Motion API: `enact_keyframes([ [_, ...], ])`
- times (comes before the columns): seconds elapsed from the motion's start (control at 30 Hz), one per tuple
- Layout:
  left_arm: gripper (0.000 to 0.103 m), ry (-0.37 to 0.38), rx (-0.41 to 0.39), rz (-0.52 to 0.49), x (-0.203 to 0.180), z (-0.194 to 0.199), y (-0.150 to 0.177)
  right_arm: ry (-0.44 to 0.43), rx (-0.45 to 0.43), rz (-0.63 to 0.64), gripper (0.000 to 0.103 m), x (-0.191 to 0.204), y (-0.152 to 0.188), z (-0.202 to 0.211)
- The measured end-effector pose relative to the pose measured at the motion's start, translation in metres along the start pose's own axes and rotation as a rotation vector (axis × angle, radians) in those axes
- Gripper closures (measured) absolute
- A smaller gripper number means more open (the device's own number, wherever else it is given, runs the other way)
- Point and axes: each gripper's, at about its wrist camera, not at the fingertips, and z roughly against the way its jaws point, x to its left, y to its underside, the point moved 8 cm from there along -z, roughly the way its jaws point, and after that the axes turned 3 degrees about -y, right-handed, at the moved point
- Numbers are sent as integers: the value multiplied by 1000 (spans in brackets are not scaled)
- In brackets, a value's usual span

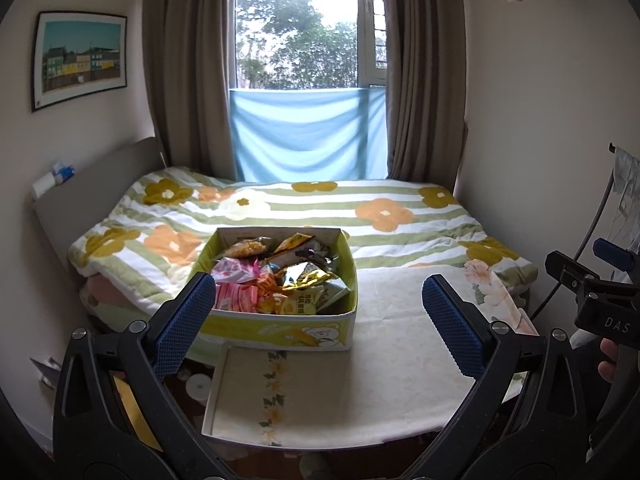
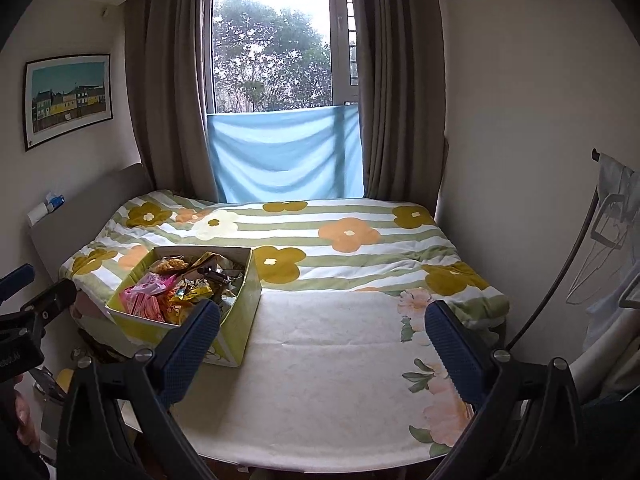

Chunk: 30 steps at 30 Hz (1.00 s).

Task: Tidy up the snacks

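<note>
A yellow-green cardboard box (image 1: 280, 330) full of mixed snack packets (image 1: 276, 276) sits on the bed's near left part; it also shows in the right wrist view (image 2: 236, 320), its snacks (image 2: 176, 292) pink, orange and yellow. A flat white box lid with a flower strip (image 1: 280, 392) lies in front of the box. My left gripper (image 1: 316, 320) is open and empty, held back from the box. My right gripper (image 2: 322, 340) is open and empty over the bare cream sheet (image 2: 320, 380), to the right of the box.
A striped flower quilt (image 1: 360, 208) covers the far part of the bed. A headboard (image 1: 92, 188) stands at the left, the window and curtains behind. A clothes rack (image 2: 612, 240) stands at the right wall. Clutter lies on the floor at the left.
</note>
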Motion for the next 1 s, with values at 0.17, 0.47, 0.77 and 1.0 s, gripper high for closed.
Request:
enact_keyframes([
  [0.17,0,0,-3,1,-1,0,0,6,1,0,1,0,0,0],
  [0.47,0,-3,-2,1,-2,-1,1,9,4,-3,1,-1,0,0],
  [0.77,0,-3,-7,-8,-4,-2,0,14,5,-10,1,-4,1,0],
  [1.0,0,-1,-7,-7,-5,-3,0,29,8,-17,1,-2,2,-1],
])
